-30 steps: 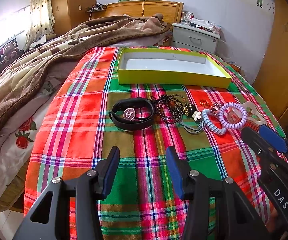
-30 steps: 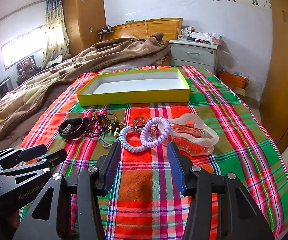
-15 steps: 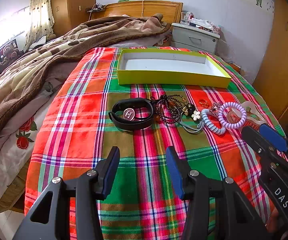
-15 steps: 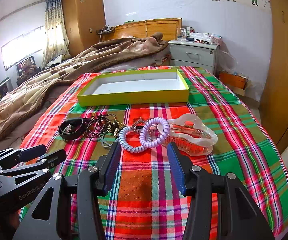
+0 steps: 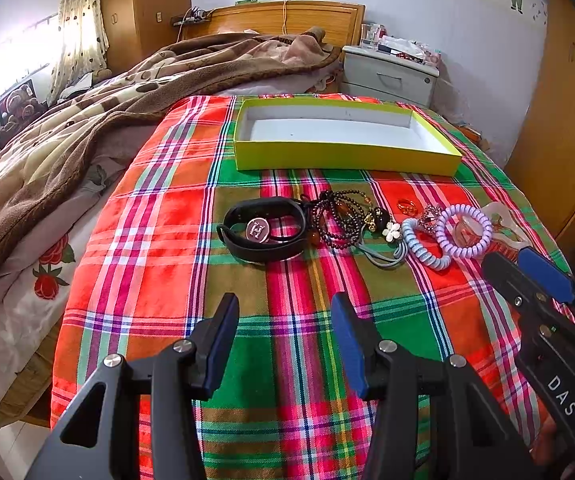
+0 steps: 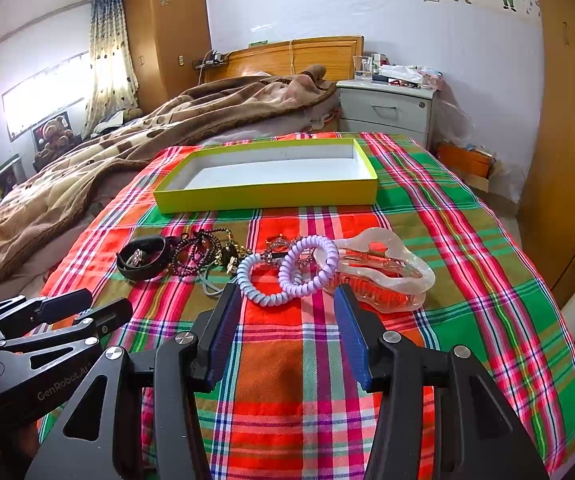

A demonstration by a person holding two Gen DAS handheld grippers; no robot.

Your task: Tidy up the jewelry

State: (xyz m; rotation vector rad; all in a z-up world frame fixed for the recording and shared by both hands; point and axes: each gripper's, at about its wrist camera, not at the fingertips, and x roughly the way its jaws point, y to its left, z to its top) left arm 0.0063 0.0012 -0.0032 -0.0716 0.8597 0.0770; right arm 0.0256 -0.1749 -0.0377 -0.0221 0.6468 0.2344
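A row of jewelry lies on the plaid cloth: a black band with an H medallion (image 5: pixel 263 234), dark bead strands (image 5: pixel 339 216), a pale blue coil tie (image 5: pixel 423 246), a purple coil tie (image 5: pixel 463 230) and a clear hair claw (image 6: pixel 383 270). Behind them sits a shallow yellow box (image 5: pixel 343 156) with nothing inside. My left gripper (image 5: pixel 283 336) hovers open, short of the black band. My right gripper (image 6: pixel 283 328) hangs open just before the coil ties (image 6: pixel 307 266). Each gripper shows at the edge of the other's view.
A brown blanket (image 5: pixel 87 120) is bunched along the left side of the bed. A grey nightstand (image 6: pixel 387 110) stands past the bed's far right corner, with a wooden wardrobe (image 6: pixel 567 160) on the right. The cloth's edges drop off left and right.
Both grippers have crept slightly forward toward the jewelry; the jaws stay open and no object has moved.
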